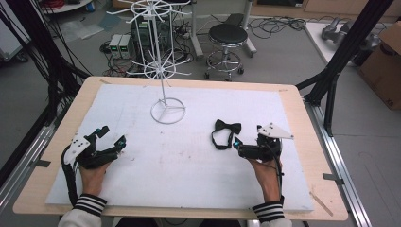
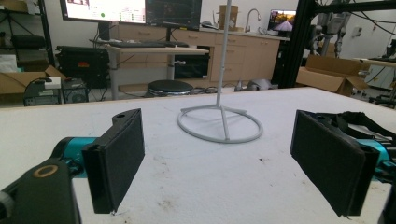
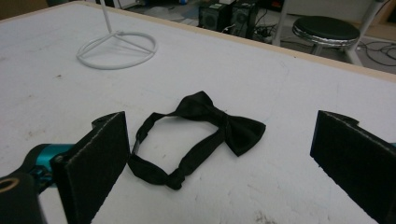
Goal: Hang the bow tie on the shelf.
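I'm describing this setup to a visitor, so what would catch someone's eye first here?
Probably the tall white wire display stand rising from the far middle of the white table. Next, the black bow tie lying flat with its strap looped, just ahead of the open right gripper. The left gripper rests open at the near left.

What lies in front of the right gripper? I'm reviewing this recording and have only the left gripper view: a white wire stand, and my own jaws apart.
Observer: A black bow tie with its strap looped lies flat on the white mat, just ahead of the right gripper.
Operator: Is that gripper holding it?
Observer: No. In the right gripper view its jaws stand wide apart, the tie between and beyond them, untouched.
Operator: How tall is the stand?
Observer: The high view shows the wire stand carrying two tiers of radiating hooks, all bare.
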Demonstrator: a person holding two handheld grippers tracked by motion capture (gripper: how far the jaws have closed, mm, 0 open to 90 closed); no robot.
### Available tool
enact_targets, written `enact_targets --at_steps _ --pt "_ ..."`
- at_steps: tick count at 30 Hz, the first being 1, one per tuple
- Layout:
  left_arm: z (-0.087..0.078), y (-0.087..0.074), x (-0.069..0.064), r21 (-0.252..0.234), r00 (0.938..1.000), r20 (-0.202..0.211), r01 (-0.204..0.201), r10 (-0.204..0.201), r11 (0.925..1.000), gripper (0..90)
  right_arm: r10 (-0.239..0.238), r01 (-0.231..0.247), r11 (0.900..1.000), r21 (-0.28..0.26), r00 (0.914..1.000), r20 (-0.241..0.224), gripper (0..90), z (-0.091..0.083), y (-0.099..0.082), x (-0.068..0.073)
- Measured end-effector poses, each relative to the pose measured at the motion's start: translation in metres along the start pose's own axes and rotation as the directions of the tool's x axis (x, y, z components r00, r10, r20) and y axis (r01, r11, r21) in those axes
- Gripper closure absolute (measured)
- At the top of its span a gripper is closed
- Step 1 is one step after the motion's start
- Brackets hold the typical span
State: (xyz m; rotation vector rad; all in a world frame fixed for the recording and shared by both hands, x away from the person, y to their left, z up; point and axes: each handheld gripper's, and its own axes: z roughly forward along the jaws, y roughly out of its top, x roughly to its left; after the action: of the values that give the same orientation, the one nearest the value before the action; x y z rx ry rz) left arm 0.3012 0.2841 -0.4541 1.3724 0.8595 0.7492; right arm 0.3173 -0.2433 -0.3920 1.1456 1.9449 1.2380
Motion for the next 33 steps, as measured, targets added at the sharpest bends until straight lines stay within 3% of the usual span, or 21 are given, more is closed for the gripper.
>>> enact_targets --at_steps 8,14,16,20,21,22,23,24,25,26,30,31,32,33 --pt "-0.001 0.000 0.001 -0.007 1.0000 -0.002 0.004 -0.004 1.0000 17.9 0.003 0.001 0.9953 0.097 0.9993 -0.038 3.7 0.011 0.028 -0.010" --pt "-0.001 0.000 0.000 -0.005 1.0000 0.000 0.000 0.000 1.0000 18.1 -0.015 0.021 0.9785 0.205 0.9993 -0.034 3.6 0.025 0.037 -0.016" --pt "-0.001 0.000 0.000 -0.005 1.0000 -0.004 0.000 0.000 1.0000 18.2 -0.017 0.026 0.9680 0.250 0.9992 -0.037 3.7 0.031 0.040 -0.016" --pt "-0.001 0.000 0.000 -0.007 1.0000 -0.004 0.004 -0.004 1.0000 18.2 -0.007 0.023 0.9579 0.286 0.9984 -0.057 4.8 0.040 0.043 -0.018" --pt "-0.001 0.000 0.000 -0.005 1.0000 -0.004 0.001 -0.001 1.0000 18.2 0.002 0.015 0.9485 0.316 0.9986 -0.054 6.4 0.044 0.044 -0.020" --pt "-0.001 0.000 0.000 -0.005 1.0000 -0.004 0.000 0.000 1.0000 18.2 0.002 0.015 0.9485 0.316 0.9986 -0.054 6.4 0.044 0.044 -0.020" --pt "0.000 0.000 0.000 -0.006 1.0000 -0.001 -0.001 0.001 1.0000 18.2 -0.002 0.016 0.9424 0.334 0.9991 -0.042 6.4 0.046 0.044 -0.021" --pt "-0.001 0.000 0.000 -0.006 1.0000 0.000 -0.003 0.003 1.0000 18.5 -0.013 0.025 0.9263 0.376 0.9994 -0.033 6.5 0.051 0.047 -0.022" --pt "-0.001 0.000 0.000 -0.007 1.0000 0.000 -0.005 0.005 1.0000 18.5 -0.013 0.025 0.9263 0.376 0.9994 -0.033 6.5 0.051 0.047 -0.022" --pt "-0.001 0.000 0.000 -0.006 1.0000 0.000 -0.004 0.004 1.0000 18.7 -0.012 0.030 0.9170 0.398 0.9988 -0.048 11.2 0.055 0.050 -0.024" --pt "-0.001 0.000 0.000 -0.005 1.0000 0.001 -0.003 0.003 1.0000 18.7 0.000 0.034 0.9122 0.408 0.9965 -0.084 19.6 0.060 0.054 -0.026" --pt "-0.001 0.000 0.000 -0.007 1.0000 0.000 -0.005 0.005 1.0000 18.7 0.028 0.011 0.9011 0.434 0.9961 -0.083 19.8 0.064 0.054 -0.028" --pt "-0.001 0.000 0.000 -0.005 1.0000 0.000 -0.007 0.007 1.0000 18.7 0.028 0.011 0.9011 0.434 0.9961 -0.083 19.8 0.064 0.054 -0.028" --pt "-0.001 0.000 -0.001 -0.006 1.0000 0.002 -0.007 0.007 1.0000 18.7 0.045 0.002 0.8881 0.460 0.9947 -0.092 19.9 0.070 0.053 -0.028"
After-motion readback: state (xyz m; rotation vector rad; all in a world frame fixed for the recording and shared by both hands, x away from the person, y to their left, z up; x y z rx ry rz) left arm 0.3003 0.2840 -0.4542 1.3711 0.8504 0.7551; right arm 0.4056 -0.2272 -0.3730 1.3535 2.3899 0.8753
